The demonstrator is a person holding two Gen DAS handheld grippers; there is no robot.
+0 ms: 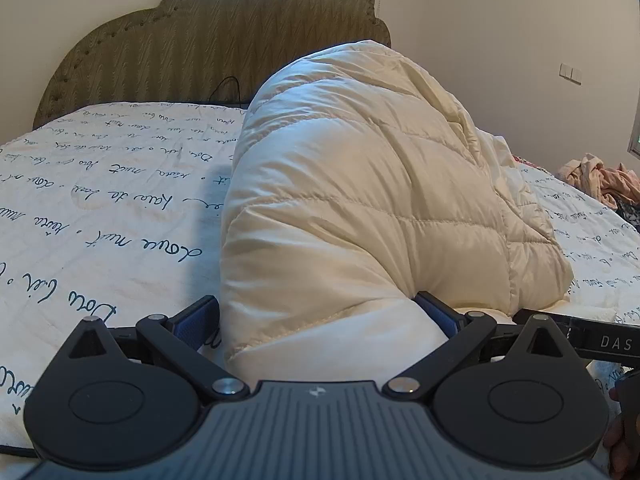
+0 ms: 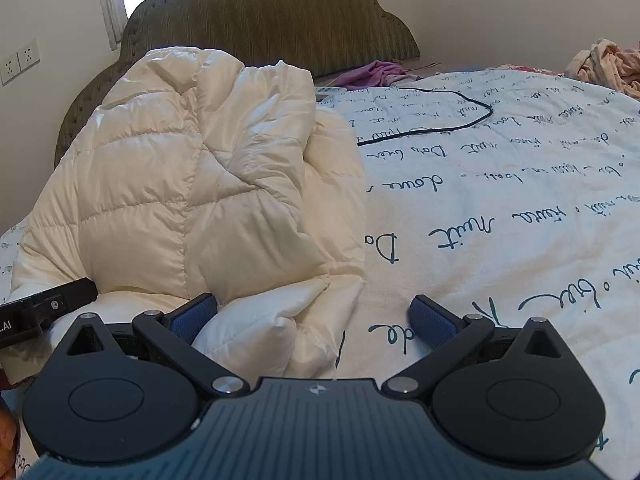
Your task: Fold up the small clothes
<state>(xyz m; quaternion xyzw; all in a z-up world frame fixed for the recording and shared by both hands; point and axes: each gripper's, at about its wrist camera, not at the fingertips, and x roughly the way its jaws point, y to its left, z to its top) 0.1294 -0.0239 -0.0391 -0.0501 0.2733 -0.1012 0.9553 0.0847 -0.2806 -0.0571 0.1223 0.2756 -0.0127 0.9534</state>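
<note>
- My left tongs sit low over the near edge of the bed, level and pointing toward the headboard. Fingers spread wide, with a thick fold of the cream puffer jacket filling the whole gap; both blue pads touch the fabric. Whether they pinch it or merely flank it, I cannot tell.
- My right tongs are also low at the near edge, level, just beside the left pair; the left tool's black body shows at the left of the right wrist view. Fingers wide apart. The left pad touches the jacket's near fold; the right pad hangs over bare sheet, holding nothing.
- Jacket: bunched in a tall heap on the bed, its bulk rising ahead of the left tongs and blocking that view of the bed's centre.
- Surroundings: a black cable loops on the sheet beyond the jacket; purple cloth lies near the headboard; a pink-and-beige clothes pile sits at the far right edge, well apart from the jacket.
</note>
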